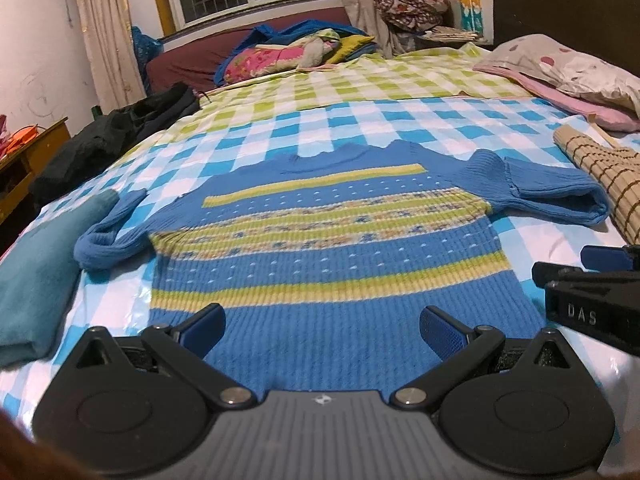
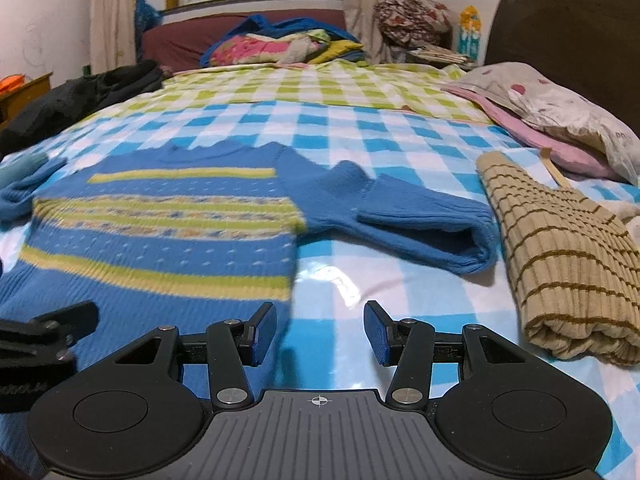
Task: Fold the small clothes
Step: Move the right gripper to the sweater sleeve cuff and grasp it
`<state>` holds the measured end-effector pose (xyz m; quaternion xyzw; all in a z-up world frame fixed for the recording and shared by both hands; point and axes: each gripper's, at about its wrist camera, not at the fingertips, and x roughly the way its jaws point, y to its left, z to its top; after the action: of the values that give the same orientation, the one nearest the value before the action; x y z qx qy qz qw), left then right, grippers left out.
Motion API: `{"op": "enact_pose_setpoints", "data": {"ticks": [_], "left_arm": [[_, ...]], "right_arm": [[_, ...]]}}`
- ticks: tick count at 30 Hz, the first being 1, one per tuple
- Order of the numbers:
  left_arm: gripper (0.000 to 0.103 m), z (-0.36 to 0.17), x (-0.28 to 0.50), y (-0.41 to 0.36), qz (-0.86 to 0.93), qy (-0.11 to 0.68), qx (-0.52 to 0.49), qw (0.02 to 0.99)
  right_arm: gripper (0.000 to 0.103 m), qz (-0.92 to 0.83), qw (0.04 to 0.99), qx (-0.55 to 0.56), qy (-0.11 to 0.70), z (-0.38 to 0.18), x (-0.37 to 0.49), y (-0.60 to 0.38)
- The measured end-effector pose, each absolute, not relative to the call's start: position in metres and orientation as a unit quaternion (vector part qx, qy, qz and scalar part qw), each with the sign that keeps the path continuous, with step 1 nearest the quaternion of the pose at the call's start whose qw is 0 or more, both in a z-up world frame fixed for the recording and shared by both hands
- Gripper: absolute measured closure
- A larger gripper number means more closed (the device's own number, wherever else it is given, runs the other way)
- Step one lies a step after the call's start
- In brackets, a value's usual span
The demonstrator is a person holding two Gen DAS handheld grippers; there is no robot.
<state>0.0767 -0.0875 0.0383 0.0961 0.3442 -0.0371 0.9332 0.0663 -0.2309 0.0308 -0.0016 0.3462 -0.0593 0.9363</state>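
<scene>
1. Left claw: spread wide, gripping nothing; low above the near hem of the blue striped sweater; blue pads apart on either side of the hem's middle stretch.
2. Right claw: parted to a middling width, empty; left pad over the sweater's near right corner, right pad over bare bedspread.
3. Sweater: flat and face up on the checkered bedspread, straight ahead of the left claw, ahead and left of the right claw; neck at the far end; both sleeves out sideways, each doubled back on itself.
4. Right sleeve: ahead of the right claw, cuff end just beside the folded beige striped garment.
5. Beige garment: ahead and right of the right claw, clear of its pads.
6. Folded teal cloth: left of the left claw, close against the left sleeve.
7. Far beyond both claws: dark clothing at the bed's left edge; pink pillow at the right; heap of bright bedding under the window.
</scene>
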Motion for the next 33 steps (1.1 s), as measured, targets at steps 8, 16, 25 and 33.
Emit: {"op": "enact_pose_setpoints", "data": {"ticks": [8, 16, 25, 33], "left_arm": [[0.000, 0.036, 0.094, -0.117, -0.055, 0.346, 0.112, 0.930], [0.000, 0.033, 0.103, -0.127, -0.065, 0.347, 0.107, 0.929], [0.000, 0.029, 0.114, -0.139, -0.067, 0.348, 0.118, 0.928], [0.000, 0.024, 0.120, -0.145, -0.069, 0.354, 0.129, 0.924]], "right_arm": [[0.056, -0.092, 0.935, 0.008, 0.342, 0.026, 0.081, -0.263], [0.060, -0.126, 0.931, 0.039, 0.339, 0.024, 0.088, -0.303], [0.065, -0.136, 0.930, 0.017, 0.341, 0.019, 0.103, -0.308], [0.065, -0.137, 0.930, 0.002, 0.341, 0.015, 0.107, -0.306]]}}
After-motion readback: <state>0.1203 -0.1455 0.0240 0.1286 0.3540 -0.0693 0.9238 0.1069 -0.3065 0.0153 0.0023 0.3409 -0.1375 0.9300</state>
